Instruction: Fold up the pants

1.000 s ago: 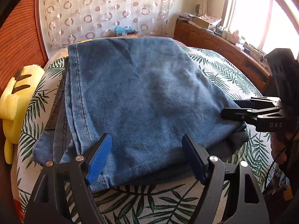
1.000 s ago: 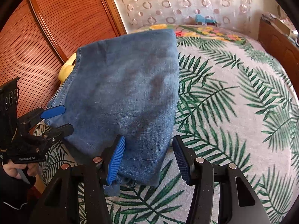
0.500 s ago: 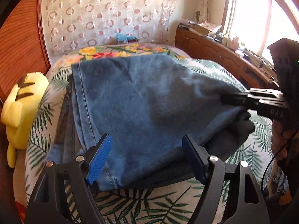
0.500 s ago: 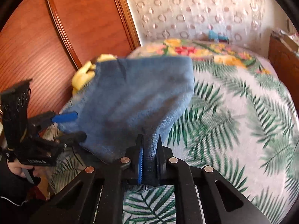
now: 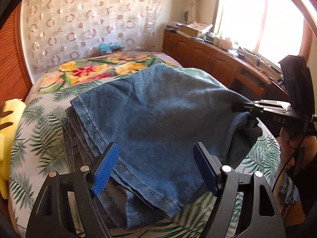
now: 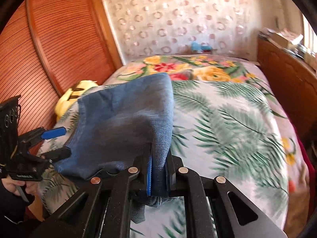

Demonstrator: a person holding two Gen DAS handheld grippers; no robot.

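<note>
The folded blue denim pants (image 5: 158, 119) lie on the bed, with the near right corner lifted. My right gripper (image 6: 159, 175) is shut on that corner of the pants (image 6: 126, 123) and holds it above the bedspread; it also shows at the right of the left wrist view (image 5: 240, 107). My left gripper (image 5: 156, 168) is open, its blue-padded fingers (image 5: 104, 169) straddling the near edge of the pants without gripping. It also shows at the left of the right wrist view (image 6: 57, 142).
The bed has a palm-leaf and flower bedspread (image 6: 227, 123). A yellow plush toy (image 5: 8, 134) lies at the left edge by a wooden slatted wall (image 6: 59, 49). A wooden cabinet (image 5: 208, 59) with clutter runs along the right under a window.
My right gripper closed on the near right corner of the pants and lifted it. The pants have pulled back toward me. My left gripper stayed open at the near edge.
</note>
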